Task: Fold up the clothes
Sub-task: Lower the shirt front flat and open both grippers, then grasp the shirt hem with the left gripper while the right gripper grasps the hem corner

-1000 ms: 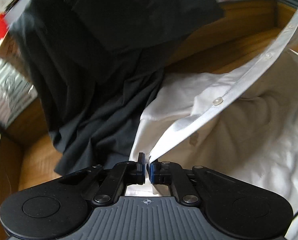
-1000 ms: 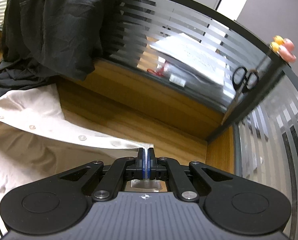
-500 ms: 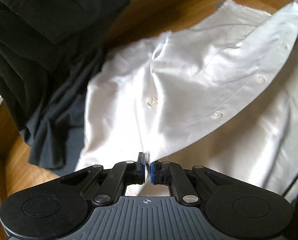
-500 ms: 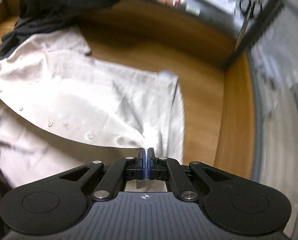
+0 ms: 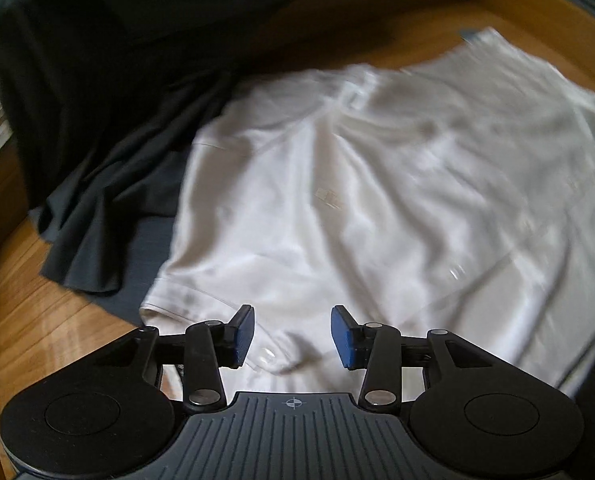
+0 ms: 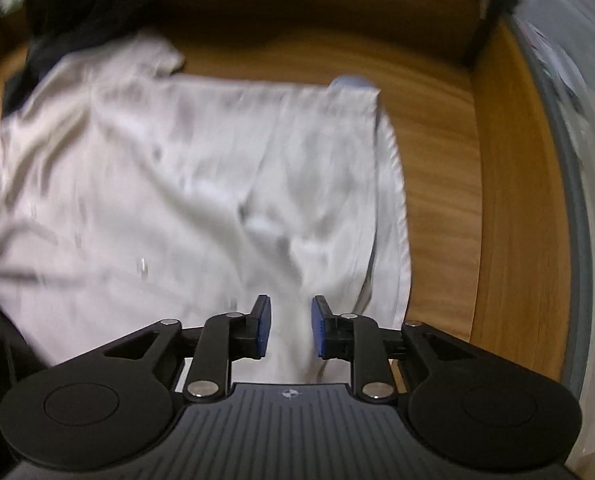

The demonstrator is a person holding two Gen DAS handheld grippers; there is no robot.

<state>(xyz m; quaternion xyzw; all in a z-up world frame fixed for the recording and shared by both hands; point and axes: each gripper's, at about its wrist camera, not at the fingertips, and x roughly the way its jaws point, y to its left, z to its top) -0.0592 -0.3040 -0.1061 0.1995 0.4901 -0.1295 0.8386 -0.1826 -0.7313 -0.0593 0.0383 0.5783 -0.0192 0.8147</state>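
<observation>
A white button shirt [image 5: 377, 184] lies spread on the wooden table, its front panel laid over the body. It fills the right wrist view too [image 6: 201, 184]. My left gripper [image 5: 292, 336] is open just above the shirt's near edge, with a button and hem between the pads. My right gripper [image 6: 288, 328] is open over the shirt's near right part, holding nothing.
A dark grey garment [image 5: 97, 168] lies heaped at the shirt's left and hangs over a rail behind; it shows dark at the top left in the right wrist view [image 6: 69, 4]. Wooden table [image 6: 457, 184] with a raised edge and a frosted glass partition [image 6: 569, 92] on the right.
Both grippers opened and let go of the shirt's button edge. The front panel dropped flat onto the shirt body. Both views are blurred by motion.
</observation>
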